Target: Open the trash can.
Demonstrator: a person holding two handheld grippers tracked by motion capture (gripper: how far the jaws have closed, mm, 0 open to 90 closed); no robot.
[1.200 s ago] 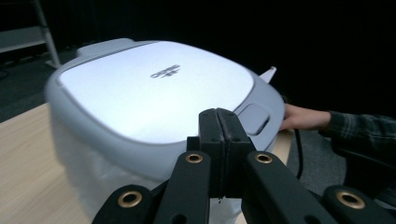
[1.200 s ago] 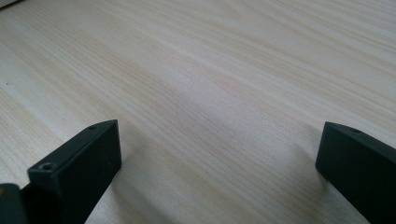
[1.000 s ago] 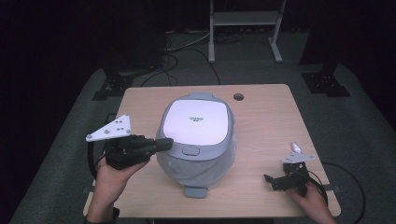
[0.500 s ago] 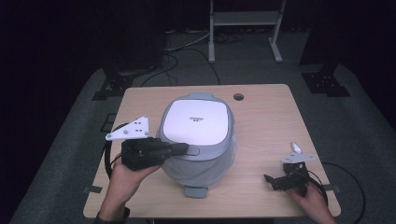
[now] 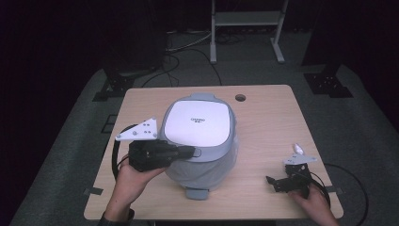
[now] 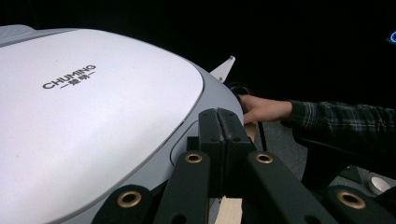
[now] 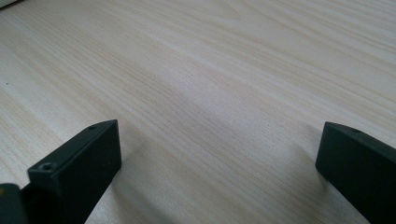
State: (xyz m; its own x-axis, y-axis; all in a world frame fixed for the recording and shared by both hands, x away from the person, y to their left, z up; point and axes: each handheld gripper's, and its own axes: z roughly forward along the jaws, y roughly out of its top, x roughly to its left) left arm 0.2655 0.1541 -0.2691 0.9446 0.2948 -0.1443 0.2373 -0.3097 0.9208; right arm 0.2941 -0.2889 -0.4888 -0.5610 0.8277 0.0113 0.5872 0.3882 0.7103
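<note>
Wooden table (image 5: 263, 127) with a big white and grey rice cooker (image 5: 200, 136) sat in the middle. Left gripper (image 6: 219, 126) has its fingers clenched empty, tips right at the cooker's front lid edge. Right gripper (image 5: 275, 182) rests near the table's corner, fingers released wide.
</note>
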